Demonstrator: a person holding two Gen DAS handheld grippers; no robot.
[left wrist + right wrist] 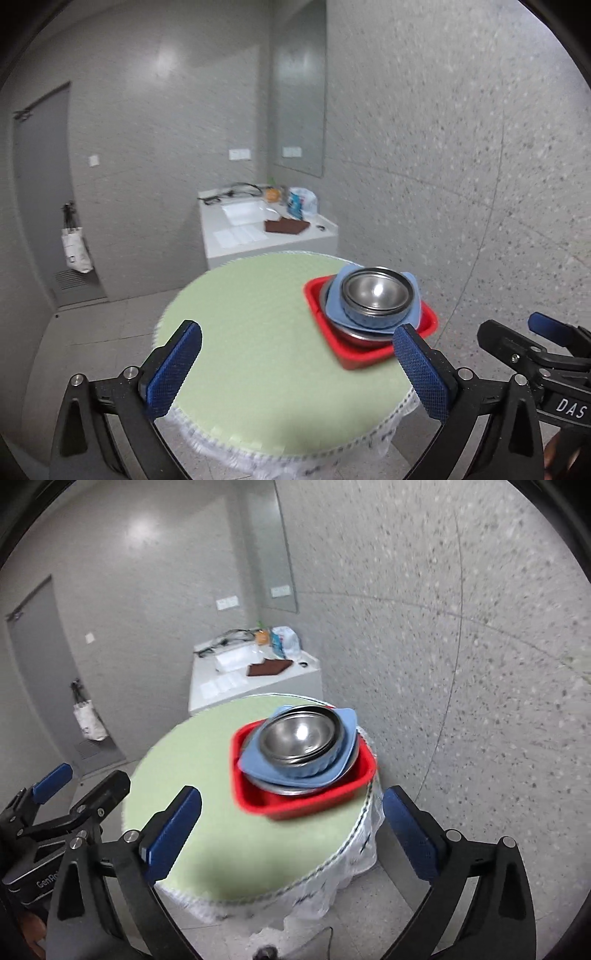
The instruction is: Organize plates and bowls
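We note a round table [258,369] with a matte pale-green top and a white lacy cloth hanging at its edge; all the dishes sit in one nested stack toward its far right side. Largest at the bottom is a square red tray [369,356] [295,806], glossy plastic with raised walls and rounded corners, one corner pointing toward us. Inside it lies a shallow steel plate [354,334], mostly covered. On that rests a pale-blue dish [415,312] [255,766] with lobed corners, then a dark-blue fluted bowl [314,771], and topmost a polished steel bowl [375,291] [295,738], rim up. The stack lies ahead and right of the left gripper [297,363], just beyond its right finger; it lies ahead, roughly centred, of the right gripper [291,823], which we judge better lined up. Both grippers are spread wide with nothing between the blue textured pads [173,373], neither touching the stack. The stacking looks complete to us.
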